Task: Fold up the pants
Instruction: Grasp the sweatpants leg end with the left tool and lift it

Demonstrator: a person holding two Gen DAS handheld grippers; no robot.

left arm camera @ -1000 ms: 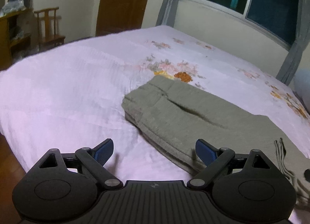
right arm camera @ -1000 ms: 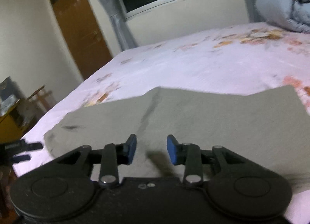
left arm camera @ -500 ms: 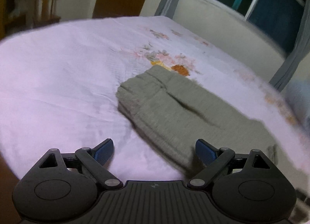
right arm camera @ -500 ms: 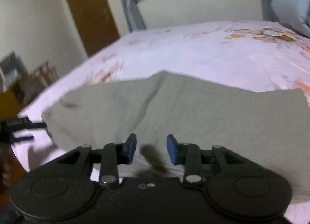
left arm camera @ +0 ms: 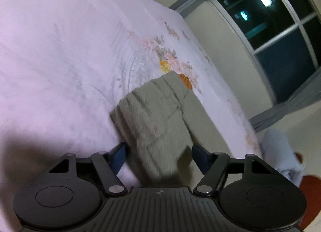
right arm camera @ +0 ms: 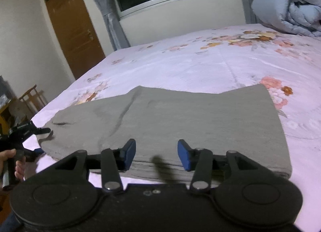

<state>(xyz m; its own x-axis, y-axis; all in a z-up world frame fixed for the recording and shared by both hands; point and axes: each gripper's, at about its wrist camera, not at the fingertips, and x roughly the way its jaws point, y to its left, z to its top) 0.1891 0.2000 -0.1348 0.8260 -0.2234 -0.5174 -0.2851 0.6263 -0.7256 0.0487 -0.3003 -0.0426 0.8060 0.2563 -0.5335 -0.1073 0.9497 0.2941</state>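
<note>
left tongs (left arm camera: 158, 156) closing astride pants (left arm camera: 158, 115)

The pants (right arm camera: 180, 115) are a matt grey-green cloth with a soft, faintly fuzzy nap. The bed sheet (right arm camera: 200, 67) is smooth pale cotton-like cloth with a printed floral pattern. Both grippers are matt black plastic with blue pads (left arm camera: 118, 154) and small shiny metal pivots. The door (right arm camera: 70, 31) looks like semi-gloss brown wood.

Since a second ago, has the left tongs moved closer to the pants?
Yes. The left tongs has come down and in: the pants end, earlier well ahead on the bed, now lies between its closing jaws, ungripped.
</note>
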